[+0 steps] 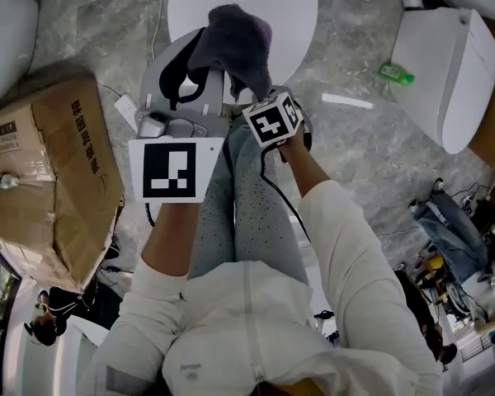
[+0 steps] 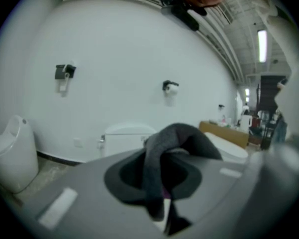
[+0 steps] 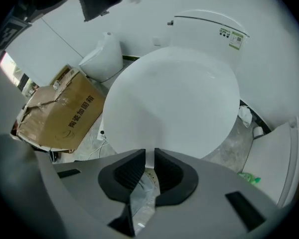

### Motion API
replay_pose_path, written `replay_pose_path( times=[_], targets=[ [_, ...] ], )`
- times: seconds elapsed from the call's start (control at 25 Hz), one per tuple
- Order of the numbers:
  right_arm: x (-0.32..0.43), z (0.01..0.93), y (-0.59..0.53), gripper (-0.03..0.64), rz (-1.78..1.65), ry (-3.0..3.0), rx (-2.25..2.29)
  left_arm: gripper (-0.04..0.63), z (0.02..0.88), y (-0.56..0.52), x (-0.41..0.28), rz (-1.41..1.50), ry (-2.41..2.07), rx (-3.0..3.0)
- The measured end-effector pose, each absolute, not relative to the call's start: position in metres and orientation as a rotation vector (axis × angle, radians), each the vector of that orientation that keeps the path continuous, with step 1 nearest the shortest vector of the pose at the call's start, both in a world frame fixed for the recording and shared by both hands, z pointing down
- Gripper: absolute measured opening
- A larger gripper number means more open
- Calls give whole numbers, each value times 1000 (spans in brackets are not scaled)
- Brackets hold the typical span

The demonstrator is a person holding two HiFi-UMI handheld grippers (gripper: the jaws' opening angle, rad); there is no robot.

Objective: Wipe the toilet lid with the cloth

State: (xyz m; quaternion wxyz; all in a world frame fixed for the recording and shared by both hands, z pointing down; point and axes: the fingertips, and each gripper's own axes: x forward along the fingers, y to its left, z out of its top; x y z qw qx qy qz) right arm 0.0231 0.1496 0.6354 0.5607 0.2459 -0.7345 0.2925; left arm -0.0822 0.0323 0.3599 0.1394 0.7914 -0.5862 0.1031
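**Cloth held over the toilet lid: hazards before the wipe**

Head view: the cloth (image 1: 231,40) is bunched over the fingers of the left gripper (image 1: 208,60). The toilet lid (image 1: 293,7) lies just beyond them. A bunched cloth may wipe poorly or pull free.

Left gripper view: the jaws pinch the cloth's middle, and loose ends hang on either side of the fingers.

Right gripper view: the right gripper (image 3: 149,158) is empty, its jaws a slim gap apart, with the lid past its fingertips; it could bump the lid. A cardboard box (image 3: 60,113) sits left of the fingers and a green bottle (image 3: 249,178) right. Neither obstructs.
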Motion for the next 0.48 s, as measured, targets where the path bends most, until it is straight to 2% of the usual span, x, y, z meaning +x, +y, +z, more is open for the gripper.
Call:
replay_pose_path(
  times=[0.48],
  targets=[
    [28,661,144,31,807,-1652,635,48,365,19,-88,334,-1673,2310]
  ],
)
